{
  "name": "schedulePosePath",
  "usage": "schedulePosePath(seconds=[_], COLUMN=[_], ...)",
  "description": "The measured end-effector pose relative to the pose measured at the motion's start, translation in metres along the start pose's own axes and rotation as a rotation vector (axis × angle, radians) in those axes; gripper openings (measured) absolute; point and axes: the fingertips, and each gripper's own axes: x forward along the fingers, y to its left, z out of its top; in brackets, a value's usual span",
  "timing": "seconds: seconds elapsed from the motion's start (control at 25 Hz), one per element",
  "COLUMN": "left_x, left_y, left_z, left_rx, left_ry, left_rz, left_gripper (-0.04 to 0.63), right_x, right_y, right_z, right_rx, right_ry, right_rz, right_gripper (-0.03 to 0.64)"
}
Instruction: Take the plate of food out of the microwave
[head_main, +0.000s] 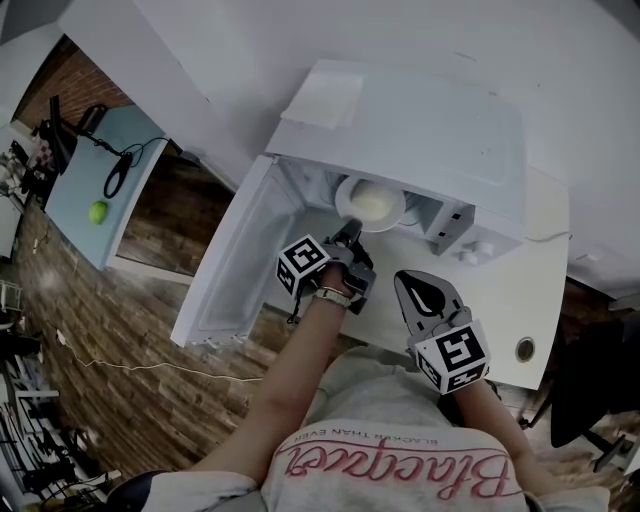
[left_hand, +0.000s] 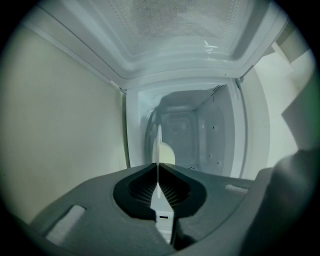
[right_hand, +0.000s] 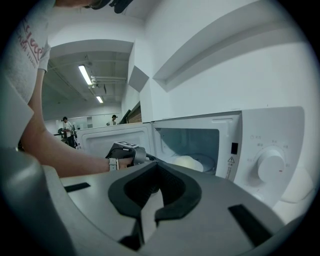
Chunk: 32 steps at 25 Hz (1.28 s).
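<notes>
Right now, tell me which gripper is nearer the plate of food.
Left. The left gripper grips the plate of food by its rim at the microwave mouth; the right gripper hangs outside, apart from it.

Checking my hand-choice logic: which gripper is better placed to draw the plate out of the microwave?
Left. The left gripper is shut on the plate rim inside the open microwave, so it likely only needs to pull back. The right gripper sits outside, shut and empty.
</notes>
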Motion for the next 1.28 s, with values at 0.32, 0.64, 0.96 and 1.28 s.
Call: schedulePosePath(seconds=[0.32, 0.64, 0.96, 1.28], left_x=[-0.026, -0.052, -0.081, -0.109], left_y=[-0.001, 0.000, -0.004, -0.006], left_z=[-0.007, -0.019, -0.027, -0.035], left_rx=[-0.003, -0.012, -0.019, -0.034], left_ry=[0.014, 0.028, 0.018, 0.003], left_rz=[-0.036, -0.078, -0.110, -0.135], left_gripper=[0.017, 0.017, 0.017, 0.017], right_x=[-0.005, -0.015, -0.031, -0.048], right_y=[0.020, 0.035, 0.062, 0.083], right_z=[-0.006, -0.012, -0.014, -0.023], right_rx=[-0.015, 0.009, 0.024, 0.045], right_ry=[0.009, 0.005, -0.012, -0.013], right_rz=[0.027, 0.015, 0.018, -0.006], right_gripper=[0.011, 0.009, 0.009, 0.009])
